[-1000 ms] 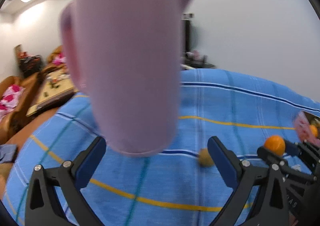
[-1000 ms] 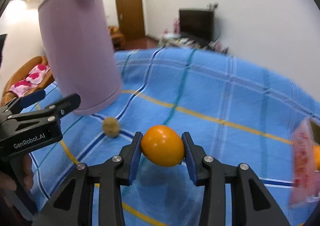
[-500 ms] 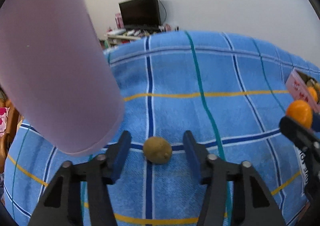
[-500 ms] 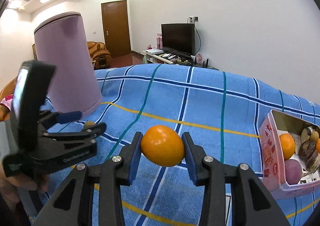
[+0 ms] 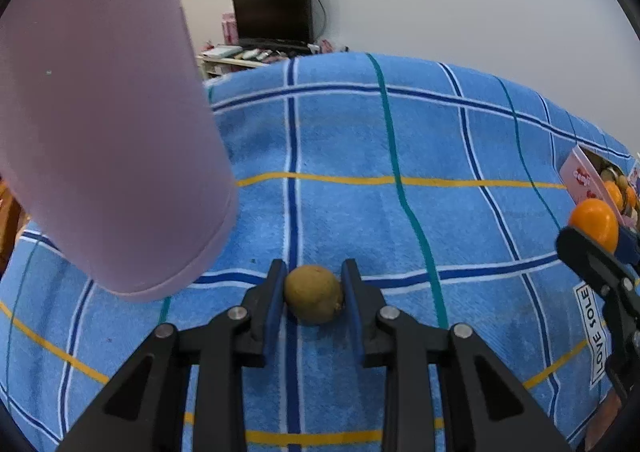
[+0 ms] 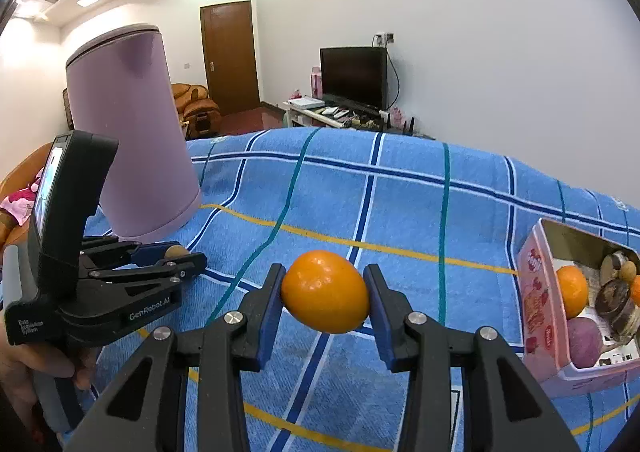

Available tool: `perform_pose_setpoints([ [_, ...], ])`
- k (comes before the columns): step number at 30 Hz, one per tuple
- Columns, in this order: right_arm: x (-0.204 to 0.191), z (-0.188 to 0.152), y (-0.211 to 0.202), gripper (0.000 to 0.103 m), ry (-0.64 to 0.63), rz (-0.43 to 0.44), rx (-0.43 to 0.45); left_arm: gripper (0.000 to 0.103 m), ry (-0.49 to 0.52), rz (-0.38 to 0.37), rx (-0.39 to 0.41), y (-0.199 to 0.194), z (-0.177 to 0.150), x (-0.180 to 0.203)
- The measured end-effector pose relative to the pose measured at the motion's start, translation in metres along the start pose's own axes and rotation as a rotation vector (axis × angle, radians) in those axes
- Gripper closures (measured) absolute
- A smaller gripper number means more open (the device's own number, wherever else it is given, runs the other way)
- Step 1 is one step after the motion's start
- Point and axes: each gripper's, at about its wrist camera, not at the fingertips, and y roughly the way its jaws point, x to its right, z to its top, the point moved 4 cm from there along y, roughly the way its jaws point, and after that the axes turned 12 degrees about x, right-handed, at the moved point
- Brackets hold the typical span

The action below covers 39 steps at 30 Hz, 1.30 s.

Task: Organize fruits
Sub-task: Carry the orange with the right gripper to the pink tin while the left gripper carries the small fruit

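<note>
My left gripper [image 5: 313, 292] is shut on a small brown-green kiwi [image 5: 314, 295] that rests on the blue checked cloth [image 5: 360, 139]. In the right wrist view the left gripper [image 6: 176, 256] sits low at the left with the kiwi [image 6: 177, 251] between its fingers. My right gripper [image 6: 325, 292] is shut on an orange [image 6: 325, 291] and holds it above the cloth. The orange [image 5: 594, 223] also shows at the right edge of the left wrist view. A pink box [image 6: 538, 304] at the right holds several fruits and small jars.
A tall lilac kettle [image 5: 104, 123] stands just left of the left gripper; it also shows in the right wrist view [image 6: 132, 155]. A TV stand and a brown door lie beyond the table's far edge.
The left gripper moved in over the kiwi and closed its fingers onto it. The right gripper kept hold of the orange and shifted little.
</note>
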Motion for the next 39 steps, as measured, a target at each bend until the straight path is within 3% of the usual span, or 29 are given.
perform_pose_setpoints([
  [8,-0.002,0.008,-0.027,0.061,-0.03,-0.063,0.153,0.073,0.025,0.151,0.239,-0.049,0.009,-0.004],
  [13,-0.001,0.012,-0.035,0.061,-0.045,-0.099,0.205,0.073,0.05,0.202,0.337,-0.067,0.014,0.003],
  [39,0.012,0.004,-0.059,0.061,-0.069,-0.105,0.203,0.073,0.044,0.179,0.361,-0.085,0.003,0.043],
])
